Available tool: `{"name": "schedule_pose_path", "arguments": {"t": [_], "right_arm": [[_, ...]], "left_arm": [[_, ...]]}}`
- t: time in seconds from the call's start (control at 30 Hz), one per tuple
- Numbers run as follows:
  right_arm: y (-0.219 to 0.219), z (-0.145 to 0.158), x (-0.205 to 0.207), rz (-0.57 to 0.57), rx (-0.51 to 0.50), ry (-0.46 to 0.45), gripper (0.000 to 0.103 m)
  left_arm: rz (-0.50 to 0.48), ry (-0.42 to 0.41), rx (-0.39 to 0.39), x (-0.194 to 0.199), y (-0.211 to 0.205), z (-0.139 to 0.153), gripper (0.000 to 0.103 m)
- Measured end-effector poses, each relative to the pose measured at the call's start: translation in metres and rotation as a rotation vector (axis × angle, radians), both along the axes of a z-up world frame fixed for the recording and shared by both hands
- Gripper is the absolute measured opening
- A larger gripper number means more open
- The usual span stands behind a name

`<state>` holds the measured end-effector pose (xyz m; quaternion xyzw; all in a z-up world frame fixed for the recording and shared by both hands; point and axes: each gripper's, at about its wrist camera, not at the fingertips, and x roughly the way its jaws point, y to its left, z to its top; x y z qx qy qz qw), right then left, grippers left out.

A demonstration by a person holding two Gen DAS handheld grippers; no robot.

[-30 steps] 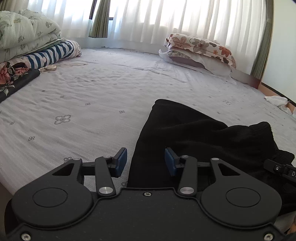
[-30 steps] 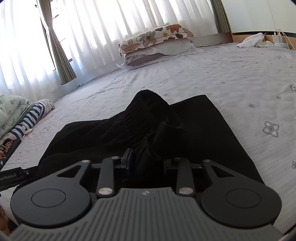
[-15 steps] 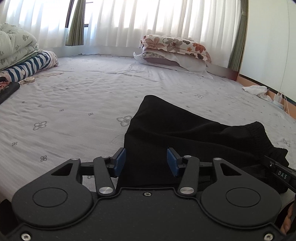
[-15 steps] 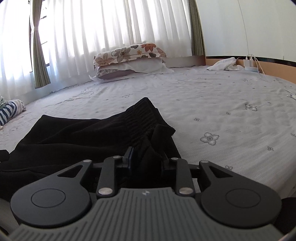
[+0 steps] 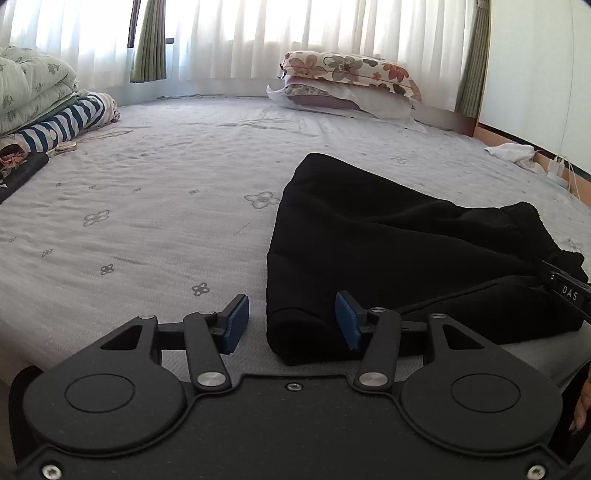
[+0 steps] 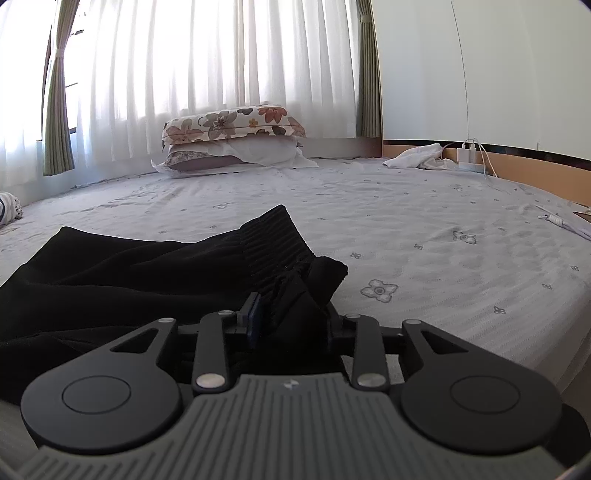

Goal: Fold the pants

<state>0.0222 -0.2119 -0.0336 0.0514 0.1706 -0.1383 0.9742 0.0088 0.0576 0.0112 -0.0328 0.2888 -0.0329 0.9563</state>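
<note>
Pants [image 5: 388, 236]: plain black. Bed sheet [image 5: 166, 206], left of frame: pale grey with small grey flower motifs; top pillow [image 5: 351, 74], upper centre: cream with brown and orange flowers. Tongs pads [image 5: 236, 321]: blue; folded cloth [image 5: 70, 118], upper left: navy and white stripes.

Both cameras sit low, just above the bed [image 5: 155, 206], each looking forward past its own fingers [image 5: 236, 323]. The left view is at the near bed edge and looks toward the curtains [image 5: 332, 33]. The right view looks the same way from farther right. Both show the black pants [image 5: 388, 251] up close and the flowered pillows [image 6: 232, 123] far back.
</note>
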Motion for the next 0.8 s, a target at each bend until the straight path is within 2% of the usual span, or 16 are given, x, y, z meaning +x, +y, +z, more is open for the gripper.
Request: {"name": "schedule_pose_path", "arguments": {"t": [0.1,0.23,0.27,0.3,0.33,0.43,0.5,0.63,0.7,0.8], "right_arm": [[0.004,0.001,-0.003,-0.013,-0.009,-0.006,0.039],[0.006,0.0,-0.008,-0.02,-0.017,-0.014,0.041],[0.006,-0.001,-0.007,-0.019,-0.016,-0.008,0.045],[0.005,-0.002,-0.006,-0.022,-0.017,0.001,0.057],[0.003,-0.002,-0.006,-0.028,-0.02,0.008,0.065],[-0.006,0.002,-0.008,-0.042,0.003,0.018,0.081],[-0.008,0.007,-0.019,-0.036,0.015,-0.008,0.083],[0.009,0.023,-0.044,-0.007,-0.048,-0.098,0.089],[0.023,0.032,-0.05,0.033,-0.075,-0.142,0.091],[0.046,0.039,-0.042,0.14,-0.08,-0.153,0.093]], "left_arm": [[0.006,0.015,-0.017,-0.005,0.003,0.003,0.05],[0.015,0.038,0.014,-0.01,0.004,0.004,0.054],[0.02,0.043,0.023,-0.011,0.003,0.006,0.054],[0.025,0.046,0.03,-0.011,0.002,0.007,0.054],[0.026,0.048,0.04,-0.012,0.001,0.009,0.054],[0.028,0.045,0.037,-0.015,0.002,0.008,0.054],[0.028,0.052,0.013,-0.016,0.006,0.007,0.054],[0.021,0.055,0.004,-0.016,0.009,0.007,0.054],[0.022,0.054,0.01,-0.016,0.008,0.007,0.054],[0.024,0.054,0.01,-0.016,0.008,0.007,0.054]]}}
